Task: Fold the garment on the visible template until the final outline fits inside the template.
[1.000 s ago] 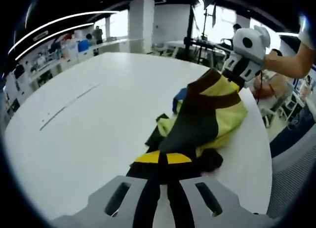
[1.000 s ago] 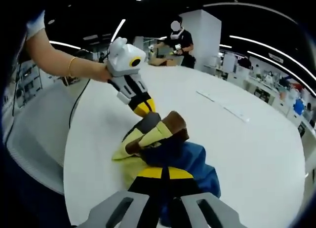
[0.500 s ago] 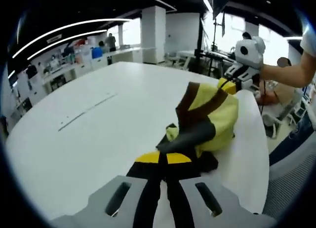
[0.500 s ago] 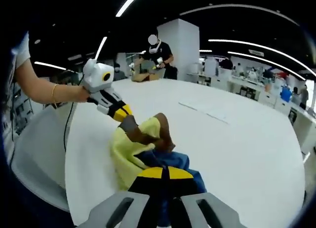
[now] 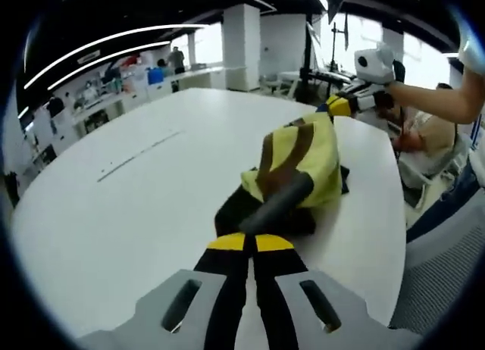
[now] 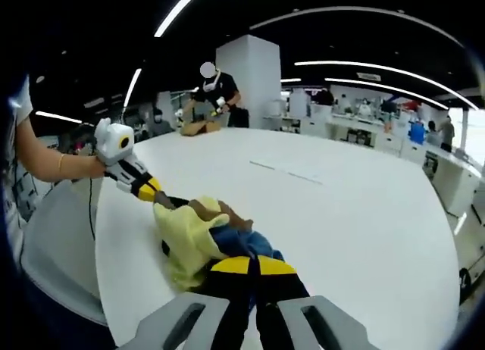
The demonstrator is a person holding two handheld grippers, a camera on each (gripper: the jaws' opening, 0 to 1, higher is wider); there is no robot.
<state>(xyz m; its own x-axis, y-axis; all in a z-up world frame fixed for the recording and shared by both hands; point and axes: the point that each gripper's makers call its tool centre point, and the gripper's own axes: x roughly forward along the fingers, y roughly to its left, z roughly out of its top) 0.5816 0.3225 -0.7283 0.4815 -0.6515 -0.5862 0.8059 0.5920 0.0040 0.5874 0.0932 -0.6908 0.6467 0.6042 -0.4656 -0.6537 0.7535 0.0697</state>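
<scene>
Gripping opposite ends of the garment (image 5: 292,179), we hold it stretched between the two tools. At the lower centre of the left gripper view, the left gripper (image 5: 248,248) has its black, yellow-banded jaws pressed together on a dark, rolled edge of cloth. At the lower centre of the right gripper view, the right gripper (image 6: 250,270) is likewise clamped on the fabric, here on a fold where blue lining meets yellow.

From the left jaws the garment runs up and to the right, its long axis ending at the right gripper (image 5: 345,104) in the upper right of that frame. From the right jaws it runs up and to the left, towards the left gripper (image 6: 148,189) at mid-left. We judge that neither hand is nearer: each holds one end, and the bunched middle sags onto the table (image 5: 136,191).

The cloth is soft and limp: pale yellow with brown stripes and dark panels, crumpled into a lump, not spread flat. The table is white, smooth and rounded at its edge. A thin pale line (image 5: 140,154) lies on it in the left middle of the left gripper view; whether it belongs to the template we cannot tell.
</scene>
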